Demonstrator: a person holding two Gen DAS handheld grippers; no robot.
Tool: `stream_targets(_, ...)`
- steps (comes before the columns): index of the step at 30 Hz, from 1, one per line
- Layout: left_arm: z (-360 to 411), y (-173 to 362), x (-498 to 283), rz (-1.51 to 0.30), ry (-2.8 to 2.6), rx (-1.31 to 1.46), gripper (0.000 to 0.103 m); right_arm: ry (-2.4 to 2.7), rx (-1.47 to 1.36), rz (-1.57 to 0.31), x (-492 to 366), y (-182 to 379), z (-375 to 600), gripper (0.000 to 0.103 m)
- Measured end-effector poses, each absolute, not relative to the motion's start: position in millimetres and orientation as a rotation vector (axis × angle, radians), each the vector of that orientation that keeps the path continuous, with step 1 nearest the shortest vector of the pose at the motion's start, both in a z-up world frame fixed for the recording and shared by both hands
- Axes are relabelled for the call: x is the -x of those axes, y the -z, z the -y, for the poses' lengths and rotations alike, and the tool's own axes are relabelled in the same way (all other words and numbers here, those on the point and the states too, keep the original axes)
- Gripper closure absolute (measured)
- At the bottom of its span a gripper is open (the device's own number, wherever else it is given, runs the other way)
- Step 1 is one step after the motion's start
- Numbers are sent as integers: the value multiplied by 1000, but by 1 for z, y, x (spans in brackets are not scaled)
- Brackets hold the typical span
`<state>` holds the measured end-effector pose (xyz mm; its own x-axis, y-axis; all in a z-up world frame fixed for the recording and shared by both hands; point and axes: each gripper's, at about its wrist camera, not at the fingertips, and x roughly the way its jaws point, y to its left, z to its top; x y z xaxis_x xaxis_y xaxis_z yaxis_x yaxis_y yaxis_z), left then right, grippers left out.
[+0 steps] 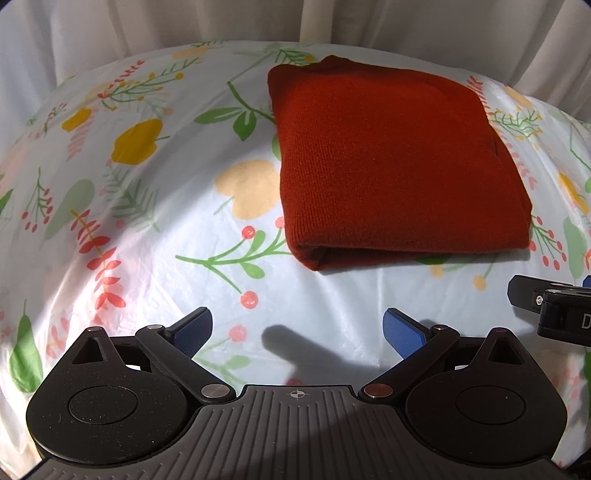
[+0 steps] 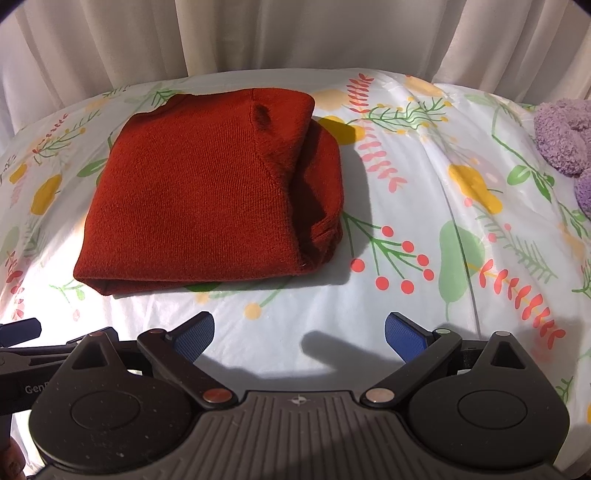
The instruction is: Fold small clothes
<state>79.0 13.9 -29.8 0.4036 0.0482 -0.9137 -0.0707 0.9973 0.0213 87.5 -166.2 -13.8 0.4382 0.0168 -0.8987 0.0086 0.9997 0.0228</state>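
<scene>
Floral tablecloth (image 1: 147,229) bears folded sweater (image 1: 388,158), seemingly before curtains (image 2: 221,37).

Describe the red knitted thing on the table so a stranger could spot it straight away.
Start at the flowered tablecloth in front of the pale curtain. The red sweater lies folded into a thick square on it, ahead of both open claws. It is the only plain dark red thing; the fuzzy purple cloth sits far off at the right edge.

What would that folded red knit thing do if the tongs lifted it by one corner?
The red knit garment looks soft, so it would probably droop and unfold. Its loosely stacked layers might slide apart. On the glossy floral cloth, a push would likely slide it.
</scene>
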Motion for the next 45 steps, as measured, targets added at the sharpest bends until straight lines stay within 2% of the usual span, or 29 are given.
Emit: stream_targets(45, -10, 33, -83, -1164, -79, -32, 1, -1, -36, -1119, -90, 13, 169, 4)
